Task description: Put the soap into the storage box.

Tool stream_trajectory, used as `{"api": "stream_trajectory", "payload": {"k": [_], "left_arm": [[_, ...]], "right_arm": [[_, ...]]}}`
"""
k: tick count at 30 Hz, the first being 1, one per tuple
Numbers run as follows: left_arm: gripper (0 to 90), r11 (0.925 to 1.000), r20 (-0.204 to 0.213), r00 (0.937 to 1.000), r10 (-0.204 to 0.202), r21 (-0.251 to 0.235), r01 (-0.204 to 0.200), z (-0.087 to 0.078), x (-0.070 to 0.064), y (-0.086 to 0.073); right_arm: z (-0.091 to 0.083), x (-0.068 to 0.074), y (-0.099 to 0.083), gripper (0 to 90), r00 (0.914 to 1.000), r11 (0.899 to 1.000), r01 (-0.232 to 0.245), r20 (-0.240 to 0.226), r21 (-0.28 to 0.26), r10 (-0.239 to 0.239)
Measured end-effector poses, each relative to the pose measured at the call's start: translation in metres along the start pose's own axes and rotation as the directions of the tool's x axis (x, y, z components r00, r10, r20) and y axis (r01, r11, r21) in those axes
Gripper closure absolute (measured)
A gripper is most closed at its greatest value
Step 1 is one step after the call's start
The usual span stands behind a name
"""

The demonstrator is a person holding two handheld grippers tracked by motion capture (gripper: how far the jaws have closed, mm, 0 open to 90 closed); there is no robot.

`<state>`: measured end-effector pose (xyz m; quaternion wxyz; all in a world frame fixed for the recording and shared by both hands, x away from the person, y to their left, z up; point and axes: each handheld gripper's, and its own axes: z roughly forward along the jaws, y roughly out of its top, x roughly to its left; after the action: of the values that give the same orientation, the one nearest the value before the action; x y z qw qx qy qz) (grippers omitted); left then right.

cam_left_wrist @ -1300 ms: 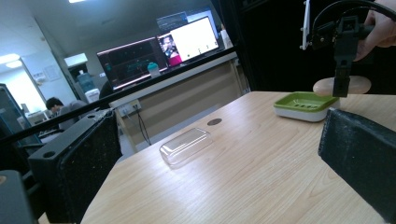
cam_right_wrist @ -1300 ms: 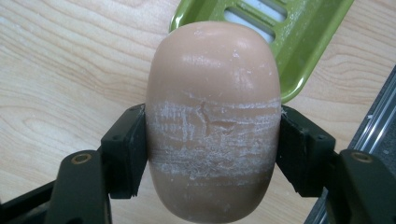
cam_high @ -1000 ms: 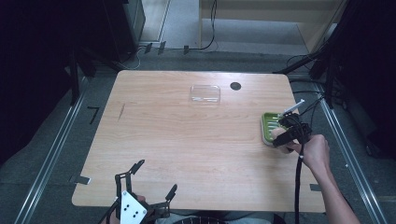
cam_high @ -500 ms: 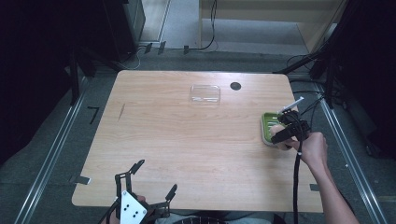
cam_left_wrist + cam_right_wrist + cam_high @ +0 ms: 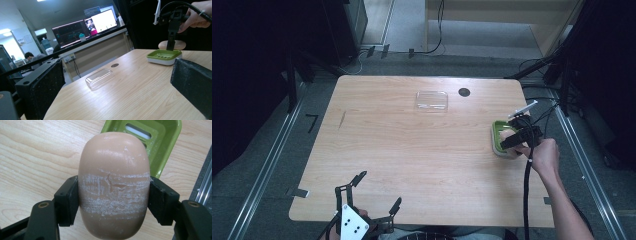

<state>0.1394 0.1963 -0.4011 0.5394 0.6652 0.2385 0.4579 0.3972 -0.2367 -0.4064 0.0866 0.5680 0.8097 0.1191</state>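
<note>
So my right gripper (image 5: 113,202) is clamped across the short width of the soap bar (image 5: 113,182), its long axis pointing straight ahead at the green soap dish (image 5: 160,142), which sits just past the bar's far end. My left gripper (image 5: 369,202) hangs wide open at the near table edge, well apart from the dish, so I reckon the right hand does the drop.
</note>
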Motion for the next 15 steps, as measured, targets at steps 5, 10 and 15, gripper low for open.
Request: {"api": "stream_trajectory", "payload": {"k": [5, 10, 15], "left_arm": [[0.0, 1.0, 0.0, 1.0, -0.001, 0.0, 0.001, 0.0001, -0.0001, 0.0], [0.0, 1.0, 0.0, 1.0, 0.0, 0.0, 0.0, 0.0001, 0.0, 0.0], [0.0, 1.0, 0.0, 1.0, -0.001, 0.0, 0.001, 0.0, 0.0002, -0.0001]], "right_arm": [[0.0012, -0.0011, 0.0024, 33.5, 0.9997, 1.0, -0.024, -0.002, -0.007, 0.024], [0.0032, -0.0013, 0.0058, 33.5, 0.999, 0.999, -0.045, 0.004, -0.024, 0.045], [0.0062, -0.0021, 0.0091, 33.5, 0.9985, 0.998, -0.055, 0.001, -0.024, 0.055]]}}
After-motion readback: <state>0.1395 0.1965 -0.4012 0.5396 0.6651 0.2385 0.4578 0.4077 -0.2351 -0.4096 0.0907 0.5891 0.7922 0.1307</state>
